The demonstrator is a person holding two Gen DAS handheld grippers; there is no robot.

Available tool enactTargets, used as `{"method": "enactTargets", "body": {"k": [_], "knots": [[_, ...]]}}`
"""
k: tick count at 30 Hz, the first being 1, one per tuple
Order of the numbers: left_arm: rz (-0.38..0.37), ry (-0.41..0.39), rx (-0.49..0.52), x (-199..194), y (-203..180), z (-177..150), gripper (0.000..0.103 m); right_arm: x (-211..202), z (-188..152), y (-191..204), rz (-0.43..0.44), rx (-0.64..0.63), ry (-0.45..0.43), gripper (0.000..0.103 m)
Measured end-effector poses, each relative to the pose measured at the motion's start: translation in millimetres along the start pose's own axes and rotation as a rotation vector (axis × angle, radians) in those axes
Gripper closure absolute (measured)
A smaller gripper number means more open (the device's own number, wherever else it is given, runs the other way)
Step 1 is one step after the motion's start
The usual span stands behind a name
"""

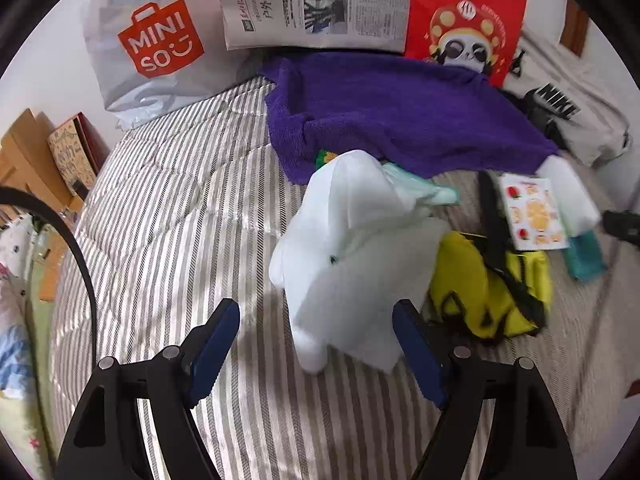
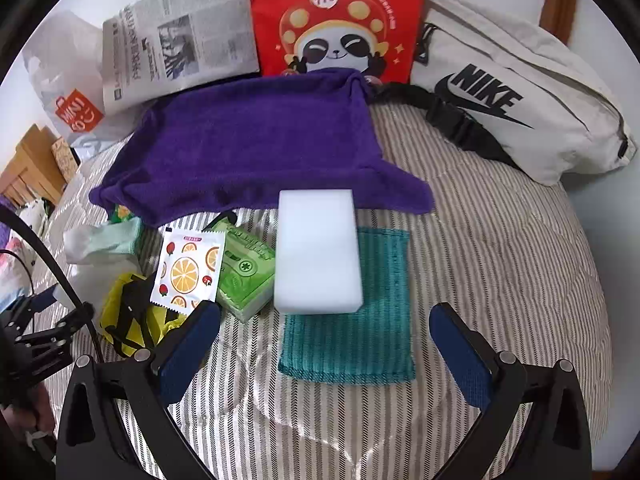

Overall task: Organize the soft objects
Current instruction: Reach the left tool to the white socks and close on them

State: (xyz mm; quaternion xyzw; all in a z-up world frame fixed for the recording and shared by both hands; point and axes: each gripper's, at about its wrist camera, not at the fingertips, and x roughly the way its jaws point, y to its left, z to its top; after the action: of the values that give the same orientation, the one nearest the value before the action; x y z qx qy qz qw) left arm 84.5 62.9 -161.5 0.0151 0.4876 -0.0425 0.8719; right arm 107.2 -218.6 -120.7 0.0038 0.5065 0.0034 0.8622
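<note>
In the left wrist view, the left gripper is hanging over the striped bedcover with its jaws apart, and the lower end of a crumpled white cloth is lying between them, but the pads are not touching it. I think the step in hand is the reaching for this cloth; the next move calls for closing the jaws on its lower edge. Behind it a purple towel is lying, and a yellow bag is just beside the cloth. In the right wrist view, the right gripper is also standing released and empty, above a teal cloth. A white sponge block is resting on that cloth's far part. A white shopping bag, a newspaper, a red paper bag and a white waist bag are leaning against the wall at the far edge.
</note>
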Motion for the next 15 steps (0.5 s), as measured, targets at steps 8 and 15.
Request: {"method": "enactTargets", "body": {"k": [8,15], "knots": [[-0.090,-0.071,-0.058,-12.1,14.9,29.9,0.025,9.3,-1.2,13.7,0.001,-0.036,0.023,0.000],[-0.126,0.017,-0.136,29.2,3.6,62.5,0.025,12.0,1.1,11.9,-0.002,-0.037,0.026,0.000]]}}
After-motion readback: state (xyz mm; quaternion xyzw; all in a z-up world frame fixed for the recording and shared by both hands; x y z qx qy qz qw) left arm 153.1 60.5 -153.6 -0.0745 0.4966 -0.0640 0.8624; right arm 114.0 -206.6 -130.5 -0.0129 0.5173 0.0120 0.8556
